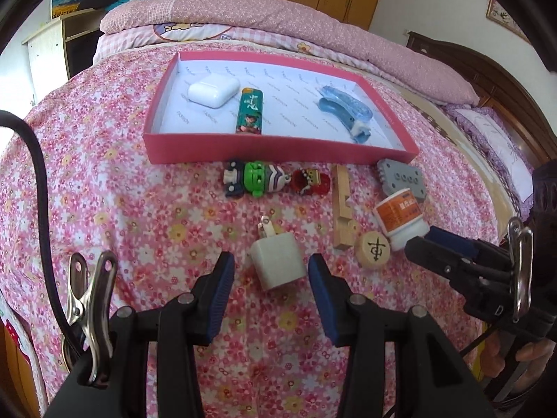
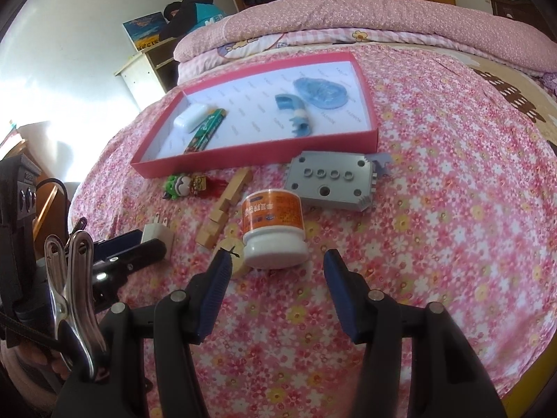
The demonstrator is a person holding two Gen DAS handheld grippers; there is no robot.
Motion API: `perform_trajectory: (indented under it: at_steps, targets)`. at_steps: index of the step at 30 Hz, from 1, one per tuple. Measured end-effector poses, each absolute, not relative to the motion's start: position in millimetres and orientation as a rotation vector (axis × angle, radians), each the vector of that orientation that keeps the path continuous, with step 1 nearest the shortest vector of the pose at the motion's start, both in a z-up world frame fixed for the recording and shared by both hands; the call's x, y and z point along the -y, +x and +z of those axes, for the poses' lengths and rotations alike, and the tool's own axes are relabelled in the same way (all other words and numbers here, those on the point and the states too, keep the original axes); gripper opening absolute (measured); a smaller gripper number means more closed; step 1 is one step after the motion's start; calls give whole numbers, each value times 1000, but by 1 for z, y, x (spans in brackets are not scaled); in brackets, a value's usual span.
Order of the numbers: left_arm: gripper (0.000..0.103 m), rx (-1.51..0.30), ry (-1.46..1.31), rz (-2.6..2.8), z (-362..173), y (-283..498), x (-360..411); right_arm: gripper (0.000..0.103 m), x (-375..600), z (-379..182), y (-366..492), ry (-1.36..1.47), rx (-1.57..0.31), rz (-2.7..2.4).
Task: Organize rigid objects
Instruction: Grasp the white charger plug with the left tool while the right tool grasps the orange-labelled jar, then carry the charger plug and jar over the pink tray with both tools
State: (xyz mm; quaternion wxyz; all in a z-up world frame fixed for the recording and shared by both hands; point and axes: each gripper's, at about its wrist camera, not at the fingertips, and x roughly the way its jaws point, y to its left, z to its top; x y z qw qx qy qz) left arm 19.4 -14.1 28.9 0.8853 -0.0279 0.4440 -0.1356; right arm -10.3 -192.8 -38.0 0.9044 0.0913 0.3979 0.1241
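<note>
A pink box (image 1: 278, 146) (image 2: 250, 155) lies on the floral bedspread and holds a white earbud case (image 1: 213, 89), a green lighter (image 1: 250, 111) and a blue clip (image 1: 344, 111). In front of it lie toy figures (image 1: 275, 180), a wooden piece (image 1: 341, 205), a grey block (image 1: 402, 179) (image 2: 330, 181), an orange-labelled white jar (image 1: 400, 219) (image 2: 273, 228), a wooden disc (image 1: 373, 248) and a white charger plug (image 1: 276, 259) (image 2: 156, 235). My left gripper (image 1: 271, 261) is open around the plug. My right gripper (image 2: 276, 261) is open just short of the jar.
Folded pink quilts (image 1: 278, 17) lie across the far side of the bed. A dark wooden headboard (image 1: 487, 69) stands at the right. A white shelf (image 1: 48, 52) stands left of the bed. The right gripper shows in the left wrist view (image 1: 423, 240) beside the jar.
</note>
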Motion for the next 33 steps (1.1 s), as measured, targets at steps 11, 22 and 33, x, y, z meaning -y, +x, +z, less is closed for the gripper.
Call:
perform_trajectory:
  at_steps: [11,22,33]
  targets:
    - [46,-889,16,-242,21,18,26,56,193,-50,6,222,-833,244]
    - [43,-881,26,-231,20,19,27,55,189,-53,4,187,-786,242]
    - [27,-878,-5,-247,25,17,16,41,196,-53,-1,212,-760,237]
